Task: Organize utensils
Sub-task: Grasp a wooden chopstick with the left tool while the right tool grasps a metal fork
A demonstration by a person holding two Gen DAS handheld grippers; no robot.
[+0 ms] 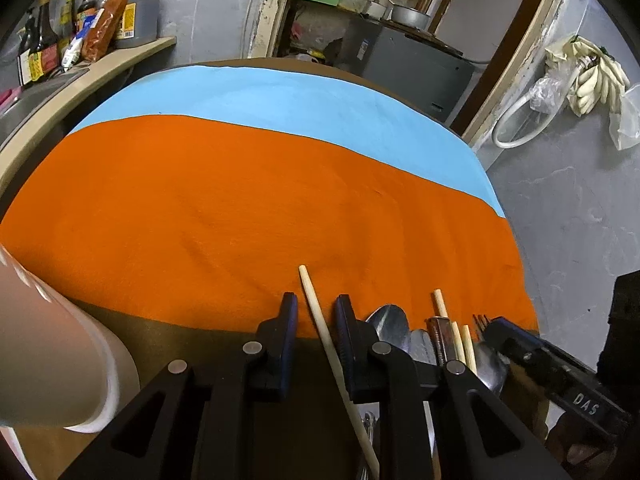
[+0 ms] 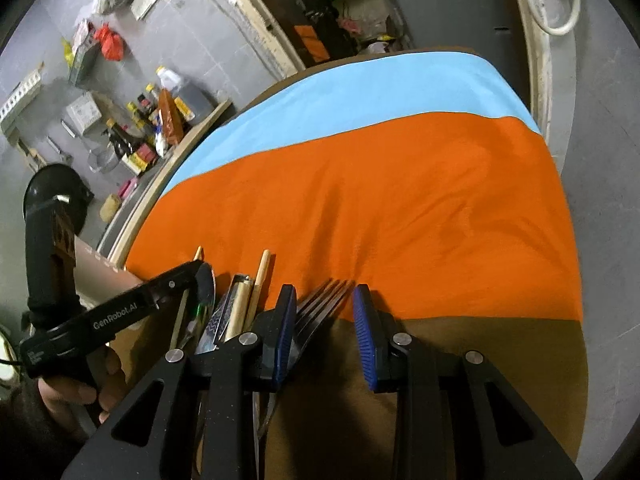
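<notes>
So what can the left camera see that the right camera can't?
Only the left wrist view shows a chopstick lying between the left gripper fingers, and pale gloves hanging on the wall. Only the right wrist view shows forks between the right gripper fingers, plus a red bag. Both show the orange cloth, blue cloth and sauce bottles.

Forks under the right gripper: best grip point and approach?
Grip the forks on the necks just behind the tines, probably coming from above with the right gripper open and one finger either side. They lie flat and stacked, tines pointing onto the orange cloth, so the narrow width should fit between the fingers. Handles are hidden below the gripper.
</notes>
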